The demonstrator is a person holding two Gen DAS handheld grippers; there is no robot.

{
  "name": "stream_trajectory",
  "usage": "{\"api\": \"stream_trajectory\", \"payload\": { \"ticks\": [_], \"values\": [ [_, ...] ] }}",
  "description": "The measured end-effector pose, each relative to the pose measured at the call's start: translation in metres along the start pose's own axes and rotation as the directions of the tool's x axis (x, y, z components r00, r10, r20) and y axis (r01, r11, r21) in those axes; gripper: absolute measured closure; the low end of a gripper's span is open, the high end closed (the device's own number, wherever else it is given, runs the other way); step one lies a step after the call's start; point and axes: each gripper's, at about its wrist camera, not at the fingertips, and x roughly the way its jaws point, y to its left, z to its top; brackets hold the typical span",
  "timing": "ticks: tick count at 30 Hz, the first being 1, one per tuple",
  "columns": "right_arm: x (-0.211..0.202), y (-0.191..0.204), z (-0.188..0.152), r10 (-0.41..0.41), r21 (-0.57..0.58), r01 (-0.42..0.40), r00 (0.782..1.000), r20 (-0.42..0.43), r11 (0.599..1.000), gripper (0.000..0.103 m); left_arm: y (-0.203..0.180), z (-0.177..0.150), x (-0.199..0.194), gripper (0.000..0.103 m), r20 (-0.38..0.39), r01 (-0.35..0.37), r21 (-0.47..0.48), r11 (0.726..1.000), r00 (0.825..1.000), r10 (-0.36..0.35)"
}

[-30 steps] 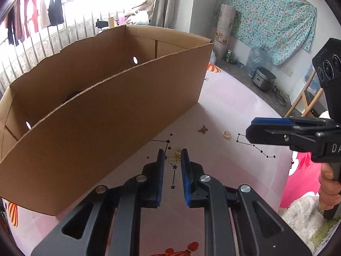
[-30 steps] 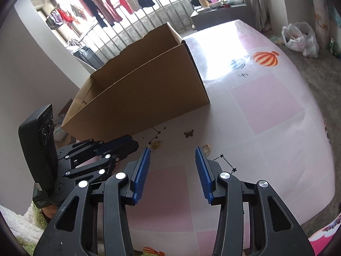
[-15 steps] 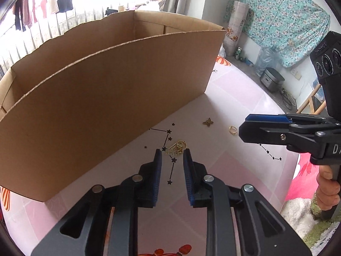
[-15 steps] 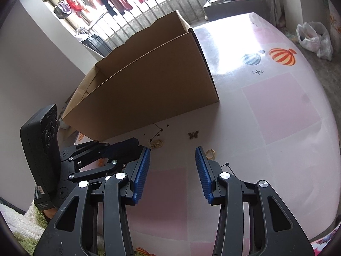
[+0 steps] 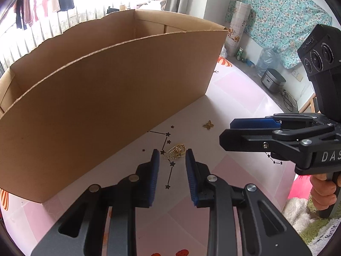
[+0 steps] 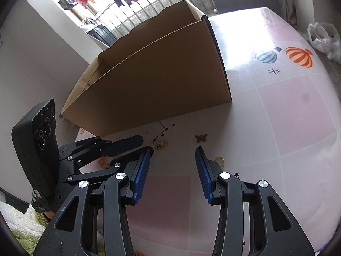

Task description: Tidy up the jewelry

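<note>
Gold jewelry cluster (image 5: 175, 151) lying on surface (image 5: 234, 98) beside cardboard box (image 5: 106, 98), between opening, non-touching jaws of left gripper (image 5: 171, 156); right gripper (image 6: 173, 155) apart, empty, near ring (image 6: 220, 160).

A plain brown cardboard box (image 5: 110, 98) fills the upper left of the left wrist view. The bench (image 6: 287, 111) under it is white with pale pink squares, thin black star-and-line constellation prints and, at upper right of the right wrist view, an orange-and-white striped balloon print (image 6: 298, 56) beside a blue-striped one (image 6: 266, 56). Gold openwork jewellery (image 5: 175, 151), a gold butterfly charm (image 5: 208, 125) and a gold ring (image 6: 220, 160) lie on it. Both black grippers carry blue ribbed pads (image 5: 153, 177). A turquoise floral cloth (image 5: 283, 15) hangs at upper right.
</note>
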Motion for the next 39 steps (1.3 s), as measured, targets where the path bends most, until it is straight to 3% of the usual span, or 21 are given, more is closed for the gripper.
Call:
{"api": "stream_trajectory", "payload": {
  "ticks": [8, 17, 25, 28, 30, 39],
  "values": [
    [0.002, -0.002, -0.001, -0.012, 0.017, 0.012, 1.000, -0.008, 1.000, 0.061, 0.000, 0.000, 0.008, 0.080, -0.021, -0.017, 0.008, 1.000, 1.000, 0.017],
    [0.001, -0.003, -0.001, -0.013, 0.028, 0.013, 1.000, -0.003, 1.000, 0.061, -0.001, -0.004, 0.011, 0.103, -0.016, -0.007, 0.019, 1.000, 1.000, 0.007],
    [-0.006, -0.004, -0.004, -0.015, 0.032, 0.015, 1.000, 0.002, 0.999, 0.061, -0.011, -0.009, 0.003, 0.103, 0.007, -0.002, 0.049, 0.999, 1.000, 0.002],
    [-0.004, -0.002, -0.005, -0.005, 0.028, 0.005, 1.000, -0.001, 1.000, 0.061, -0.006, -0.008, 0.001, 0.092, 0.023, 0.001, 0.016, 1.000, 1.000, -0.002],
    [-0.001, 0.000, -0.005, -0.003, 0.027, 0.003, 1.000, -0.004, 1.000, 0.061, -0.003, -0.005, 0.002, 0.068, 0.023, -0.020, 0.003, 1.000, 1.000, 0.020],
    [-0.006, -0.005, -0.008, -0.094, -0.010, 0.094, 0.995, 0.020, 0.996, 0.061, -0.002, 0.002, 0.016, 0.068, -0.002, -0.037, 0.039, 0.999, 0.999, 0.037]
  ]
}}
